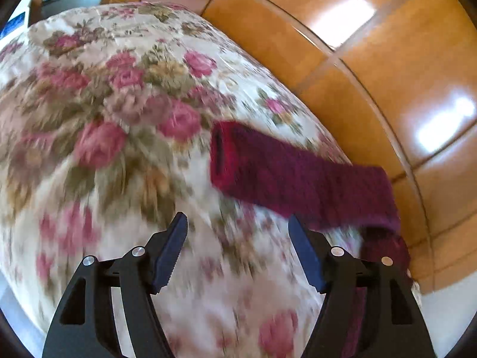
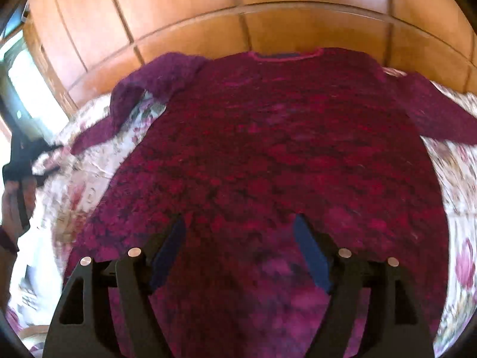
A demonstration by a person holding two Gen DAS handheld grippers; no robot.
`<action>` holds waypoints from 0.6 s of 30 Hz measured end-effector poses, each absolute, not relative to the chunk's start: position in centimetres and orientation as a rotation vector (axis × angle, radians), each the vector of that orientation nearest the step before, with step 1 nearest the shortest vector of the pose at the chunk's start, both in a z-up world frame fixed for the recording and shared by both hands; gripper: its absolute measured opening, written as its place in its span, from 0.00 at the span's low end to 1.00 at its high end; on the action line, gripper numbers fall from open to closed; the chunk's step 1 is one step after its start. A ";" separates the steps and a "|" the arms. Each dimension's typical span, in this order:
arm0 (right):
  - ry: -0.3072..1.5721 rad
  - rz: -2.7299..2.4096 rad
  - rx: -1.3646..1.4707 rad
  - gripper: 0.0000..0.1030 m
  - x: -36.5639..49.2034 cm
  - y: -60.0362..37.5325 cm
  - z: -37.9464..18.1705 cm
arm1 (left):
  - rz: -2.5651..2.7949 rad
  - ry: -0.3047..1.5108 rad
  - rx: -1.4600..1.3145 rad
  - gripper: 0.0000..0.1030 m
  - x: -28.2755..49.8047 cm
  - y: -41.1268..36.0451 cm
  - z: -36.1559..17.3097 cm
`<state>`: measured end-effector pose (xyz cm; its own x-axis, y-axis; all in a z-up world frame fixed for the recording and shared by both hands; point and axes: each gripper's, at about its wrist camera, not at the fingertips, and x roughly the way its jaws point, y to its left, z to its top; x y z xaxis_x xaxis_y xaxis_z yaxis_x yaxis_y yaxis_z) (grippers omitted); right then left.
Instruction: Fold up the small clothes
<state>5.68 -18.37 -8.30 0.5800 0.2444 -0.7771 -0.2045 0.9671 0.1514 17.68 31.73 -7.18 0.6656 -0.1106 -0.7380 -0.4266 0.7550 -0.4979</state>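
Your sweater (image 2: 268, 149) lies spread flat on the floral bedspread (image 2: 89, 167), its pink-edged neckline (image 2: 286, 55) toward the wooden headboard (image 2: 190, 35) and its body running from there toward you. One sleeve (image 2: 140, 95) bends out at the sweater's left shoulder; the other sleeve (image 2: 441, 113) stretches out from its right shoulder across the bedspread.

Your right gripper (image 2: 240, 223) hangs over the sweater's lower body, fingers spread wide with nothing between them; whether they touch the knit cannot be told.

Your left gripper (image 1: 238, 223) is also spread wide and holds nothing. It sits off the sweater's left side, above bare bedspread (image 1: 119, 119). There the sleeve (image 1: 298, 176) lies just beyond the right fingertip (image 1: 293, 223), cuff opening (image 1: 219, 152) pointing away from the headboard (image 1: 372, 74). The view is blurred.
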 end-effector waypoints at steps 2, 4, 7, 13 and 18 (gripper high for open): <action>0.934 0.249 0.007 0.73 6.7 -17.5 -9.4 | 0.200 0.851 -0.691 0.67 19.4 32.3 -7.8; 0.936 0.237 -0.008 0.78 7.0 -16.8 -10.3 | 0.206 0.886 -0.651 0.67 21.3 32.5 -8.7; 0.920 0.255 0.012 0.88 6.8 -17.1 -11.3 | 0.207 0.944 -0.583 0.31 22.4 32.1 -9.4; 0.962 0.283 0.003 0.98 7.5 -16.6 -11.9 | 0.325 0.852 -0.471 0.09 23.2 34.5 -6.6; 0.960 0.282 -0.033 0.98 7.7 -16.2 -12.2 | 0.475 0.808 -0.422 0.07 23.1 39.0 -5.0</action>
<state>7.72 -16.17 -12.16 0.5401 0.2228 -0.8116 -0.2521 0.9629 0.0965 23.07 38.99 -5.01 0.5981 0.2398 -0.7647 -0.5520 0.8150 -0.1762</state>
